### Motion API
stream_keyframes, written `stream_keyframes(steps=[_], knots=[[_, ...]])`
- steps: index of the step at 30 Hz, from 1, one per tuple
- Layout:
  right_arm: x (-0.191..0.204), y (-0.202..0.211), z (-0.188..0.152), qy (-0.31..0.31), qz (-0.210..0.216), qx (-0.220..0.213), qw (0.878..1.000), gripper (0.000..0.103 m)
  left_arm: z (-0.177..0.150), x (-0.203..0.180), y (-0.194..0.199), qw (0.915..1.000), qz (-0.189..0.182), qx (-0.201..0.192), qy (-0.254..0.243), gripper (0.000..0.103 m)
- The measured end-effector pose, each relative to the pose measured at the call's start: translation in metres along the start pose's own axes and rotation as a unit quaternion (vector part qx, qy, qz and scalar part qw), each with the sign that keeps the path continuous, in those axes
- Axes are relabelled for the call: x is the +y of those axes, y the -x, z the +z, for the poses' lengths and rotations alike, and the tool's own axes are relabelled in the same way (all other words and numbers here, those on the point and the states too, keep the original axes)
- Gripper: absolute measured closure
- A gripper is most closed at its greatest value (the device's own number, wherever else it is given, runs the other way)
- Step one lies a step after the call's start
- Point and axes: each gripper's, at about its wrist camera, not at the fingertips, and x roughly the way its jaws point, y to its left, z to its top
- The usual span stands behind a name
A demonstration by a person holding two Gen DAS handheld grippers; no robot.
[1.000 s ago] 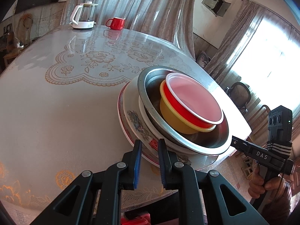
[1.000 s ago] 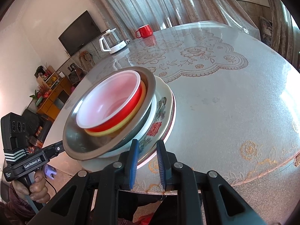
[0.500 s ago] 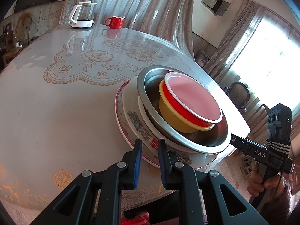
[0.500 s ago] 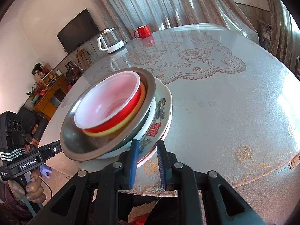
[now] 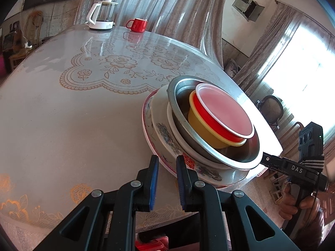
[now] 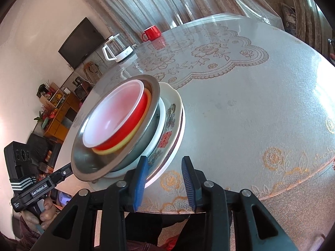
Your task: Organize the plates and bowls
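Note:
A stack of dishes sits near the table's edge: a flowered plate [image 5: 165, 133] at the bottom, a steel bowl [image 5: 247, 156] on it, then a yellow bowl [image 5: 201, 123] and a red bowl [image 5: 226, 113] with a white inside. The stack also shows in the right wrist view, with the plate [image 6: 169, 129] and steel bowl [image 6: 83, 163]. My left gripper [image 5: 166, 163] is just short of the plate's rim, jaws a narrow gap apart, holding nothing. My right gripper [image 6: 165, 163] is open at the plate's opposite rim, its left finger [image 6: 142, 167] against the edge.
A glass kettle [image 5: 102, 14] and a red mug [image 5: 137, 24] stand at the far side of the round table [image 5: 62, 115]. A TV [image 6: 81, 41] and a wooden cabinet [image 6: 60, 115] are beyond the table. Chairs [image 5: 272, 108] stand by the window.
My right gripper has opened from a narrow gap to a wide one at the plate's rim. The left gripper has stayed narrow and the stack has shifted slightly right in its view.

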Motion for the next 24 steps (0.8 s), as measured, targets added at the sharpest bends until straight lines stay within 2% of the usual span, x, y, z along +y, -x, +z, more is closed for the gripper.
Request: stream_keyframes(steps=[4,14,20,24], knots=[[-0.004,-0.002,-0.002,-0.017,0.018,0.004,1.000,0.070,-0.007,0.009,-0.005,0.9995,-0.006,0.015,0.027,0.086],[-0.007,-0.010,-0.005,-0.034,0.052,0.013,0.998,0.069,-0.006,0.014,-0.003,0.9976,-0.035,0.004,0.060,0.086],[-0.008,-0.009,-0.005,-0.034,0.058,0.013,0.998,0.070,-0.008,0.004,-0.001,0.9993,-0.007,-0.006,0.037,0.086],[-0.002,-0.008,-0.005,-0.017,0.047,0.012,0.999,0.071,-0.008,0.005,-0.003,0.9993,-0.006,-0.003,0.037,0.086]])
